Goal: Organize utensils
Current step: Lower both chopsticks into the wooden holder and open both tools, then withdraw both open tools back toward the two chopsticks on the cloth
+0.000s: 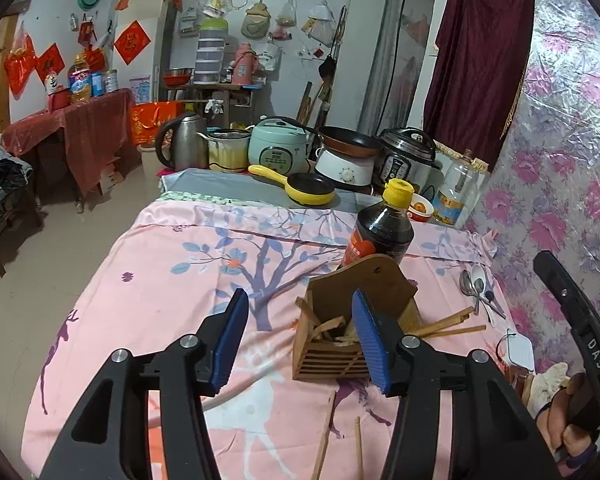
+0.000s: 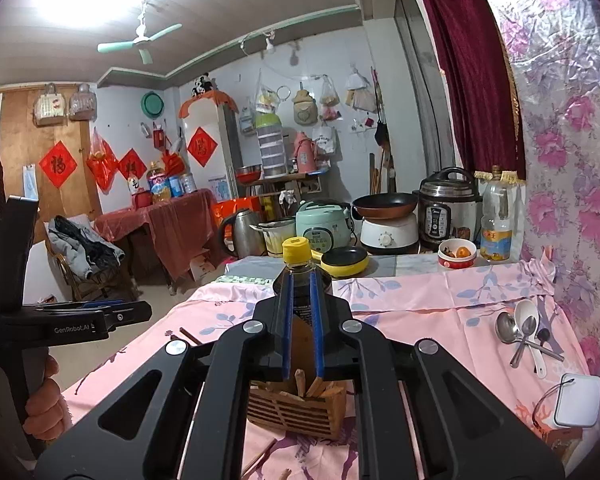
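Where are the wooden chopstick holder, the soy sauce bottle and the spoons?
wooden chopstick holder (image 1: pixel 332 356), left wrist view, slatted front panel.
soy sauce bottle (image 1: pixel 384 232), left wrist view, dark shoulder below the yellow cap.
spoons (image 2: pixel 526 316), right wrist view, bowl of the white spoon.

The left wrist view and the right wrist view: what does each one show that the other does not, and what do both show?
Only the left wrist view shows the open left gripper head-on, with nothing between its pads, and two loose chopsticks beside the wooden holder.

Only the right wrist view shows the ceiling fan and the right gripper, nearly shut.

Both show the holder, the dark sauce bottle, the spoons and the yellow pan.
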`<action>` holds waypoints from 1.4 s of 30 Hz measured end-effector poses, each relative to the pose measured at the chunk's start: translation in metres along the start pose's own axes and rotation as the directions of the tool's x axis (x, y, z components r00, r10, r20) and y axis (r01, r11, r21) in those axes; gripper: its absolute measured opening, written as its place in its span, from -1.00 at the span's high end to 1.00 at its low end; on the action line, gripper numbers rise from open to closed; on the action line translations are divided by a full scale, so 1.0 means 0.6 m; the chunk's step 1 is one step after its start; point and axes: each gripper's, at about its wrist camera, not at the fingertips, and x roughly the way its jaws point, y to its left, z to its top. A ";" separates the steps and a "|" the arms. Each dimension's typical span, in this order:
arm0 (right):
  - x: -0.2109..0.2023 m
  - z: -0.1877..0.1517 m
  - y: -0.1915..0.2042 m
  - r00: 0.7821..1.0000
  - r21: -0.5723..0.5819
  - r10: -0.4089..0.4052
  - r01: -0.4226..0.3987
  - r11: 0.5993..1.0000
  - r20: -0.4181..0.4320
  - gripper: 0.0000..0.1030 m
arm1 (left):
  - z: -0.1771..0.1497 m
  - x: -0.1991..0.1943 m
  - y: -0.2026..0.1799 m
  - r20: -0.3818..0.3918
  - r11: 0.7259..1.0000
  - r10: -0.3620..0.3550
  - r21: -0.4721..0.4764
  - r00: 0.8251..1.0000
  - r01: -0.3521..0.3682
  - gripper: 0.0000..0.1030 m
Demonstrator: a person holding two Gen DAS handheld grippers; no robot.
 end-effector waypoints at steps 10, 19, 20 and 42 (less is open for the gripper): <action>-0.063 -0.008 0.008 1.000 0.025 -0.006 0.005 1.000 0.030 0.46 | -0.030 -0.055 0.026 0.025 0.998 0.047 -0.034 0.999 -0.046 -0.27; -0.120 -0.033 0.035 0.999 0.027 0.016 -0.017 1.000 0.045 0.21 | -0.082 -0.102 0.038 0.033 0.996 0.082 -0.040 0.996 -0.080 -0.36; -0.126 -0.035 0.038 0.999 0.025 0.018 -0.019 1.000 0.047 0.18 | -0.090 -0.107 0.039 0.033 0.996 0.084 -0.043 0.996 -0.083 -0.36; -0.270 -0.218 0.061 1.000 0.049 0.006 -0.005 0.999 -0.010 -0.40 | -0.309 -0.246 0.010 0.155 0.966 0.259 -0.049 0.953 -0.254 -0.84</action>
